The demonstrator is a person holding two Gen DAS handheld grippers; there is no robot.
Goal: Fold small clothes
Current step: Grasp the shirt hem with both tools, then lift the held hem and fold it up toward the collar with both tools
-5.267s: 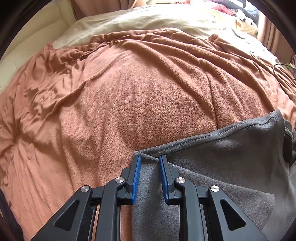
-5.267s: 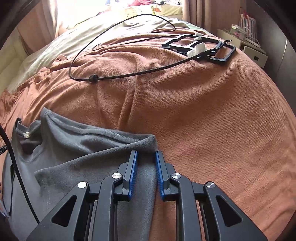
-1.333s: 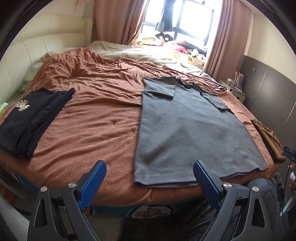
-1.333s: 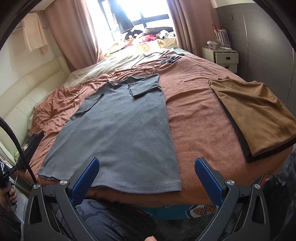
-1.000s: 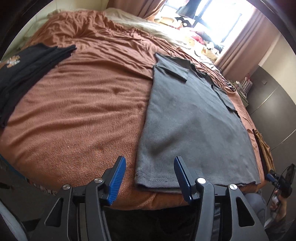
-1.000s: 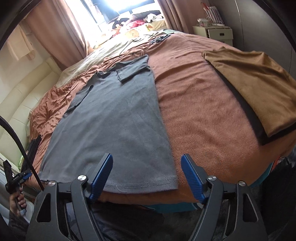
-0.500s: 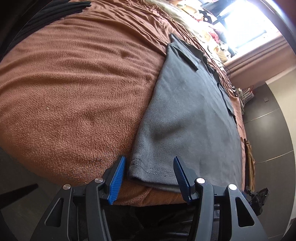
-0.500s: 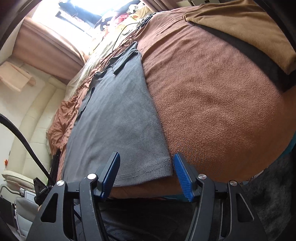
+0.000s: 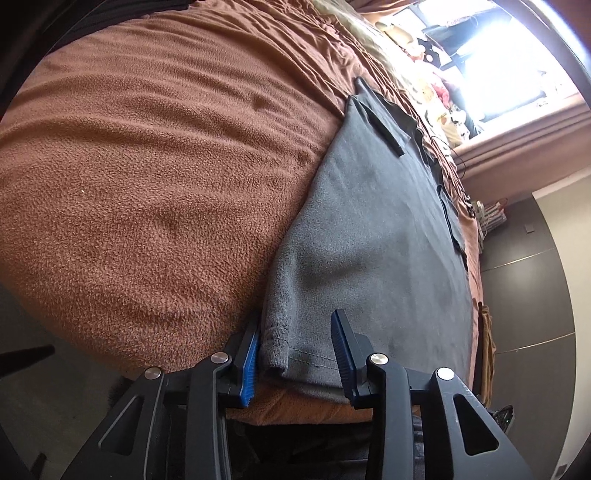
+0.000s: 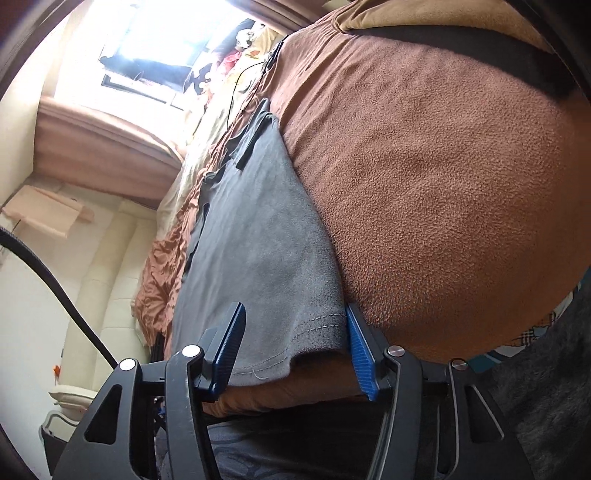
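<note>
A grey T-shirt (image 9: 373, 229) lies flat on the brown bed blanket (image 9: 147, 177), sleeves folded in, hem at the near bed edge. My left gripper (image 9: 295, 350) is open, its jaws straddling the hem's left corner. In the right wrist view the same shirt (image 10: 258, 236) shows. My right gripper (image 10: 295, 343) is open, its jaws straddling the hem's right corner. Neither gripper has closed on the cloth.
A folded black garment (image 9: 122, 7) lies at the far left of the bed. A folded tan garment (image 10: 424, 14) lies at the right. A black cable (image 10: 240, 81) lies beyond the shirt's collar. A cream headboard (image 10: 110, 280) stands on the left.
Both grippers have dropped to the near bed edge, narrowed their jaws and moved onto the shirt's hem corners. Five seconds ago they were pinching the sleeves further up the bed.
</note>
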